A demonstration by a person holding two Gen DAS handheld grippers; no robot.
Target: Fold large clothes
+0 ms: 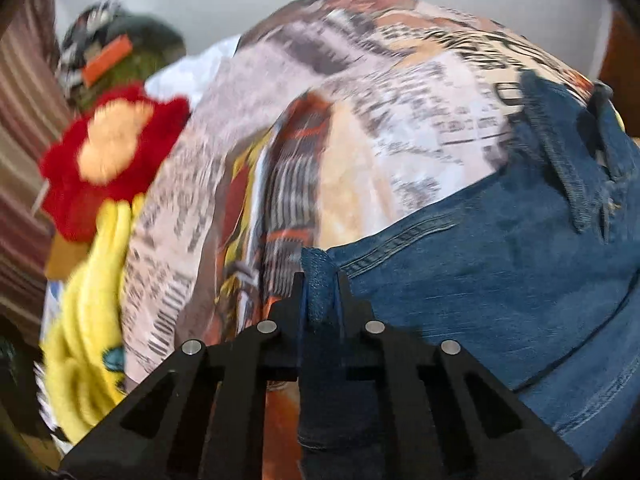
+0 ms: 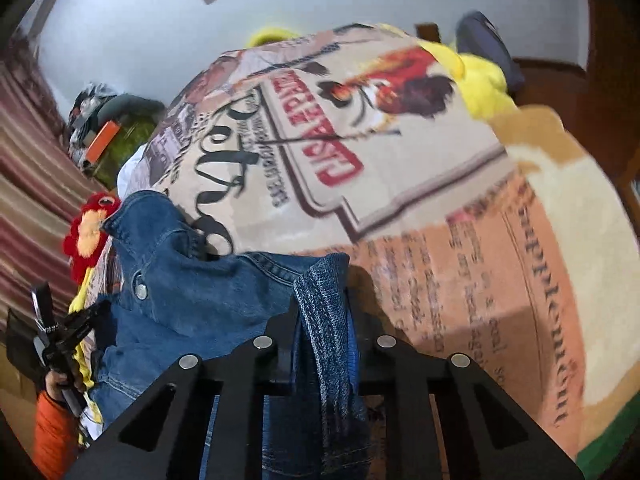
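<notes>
Both grippers, left gripper (image 1: 319, 280) and right gripper (image 2: 322, 300), pinch edges of the blue denim garment (image 1: 500, 276) lying ahead on the newspaper-print blanket (image 2: 400, 168); grasping looks done, lifting together likely comes next.

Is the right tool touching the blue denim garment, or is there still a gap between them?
Touching. The right wrist view shows a fold of the denim garment pinched between the two black fingers of the right tool, with no gap on either side.

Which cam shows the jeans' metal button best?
Right wrist: the button sits sharp on the jeans near the waistband. Left wrist shows only plain denim and seams, no button visible.
</notes>
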